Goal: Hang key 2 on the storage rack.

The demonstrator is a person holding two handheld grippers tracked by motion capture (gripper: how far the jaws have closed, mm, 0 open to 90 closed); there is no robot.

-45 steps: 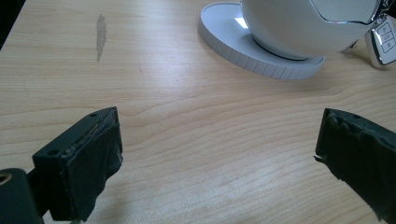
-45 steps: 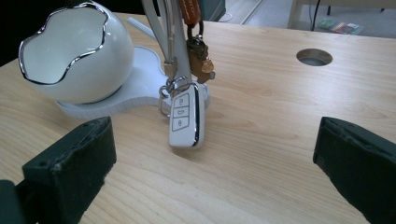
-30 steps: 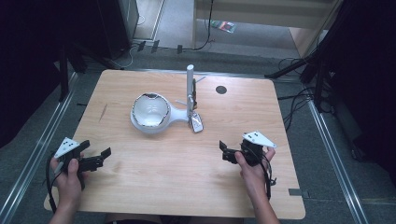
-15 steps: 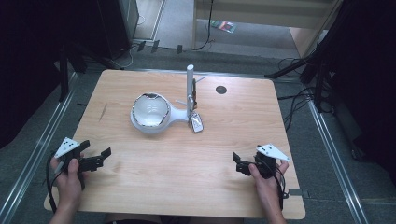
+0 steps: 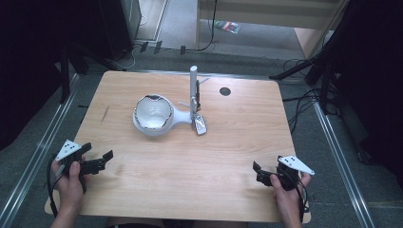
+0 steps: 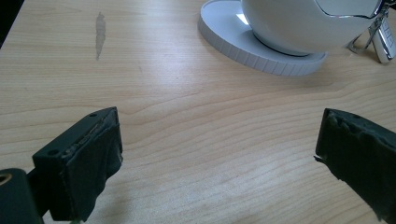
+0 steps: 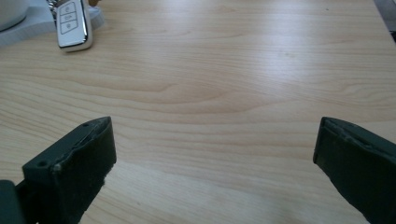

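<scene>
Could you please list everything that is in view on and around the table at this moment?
Table: one, light wood, centre of the high view.
Bowl-shaped device: one, white, on a round base, left of the table's middle.
Upright post: one, white, just right of the device.
Car key fob: one, white and silver, at the foot of the post.
Round hole: one, dark, far side of the table.
Left gripper: one, black, jaws open, near-left corner.
Right gripper: one, black, jaws open, near-right corner.
</scene>
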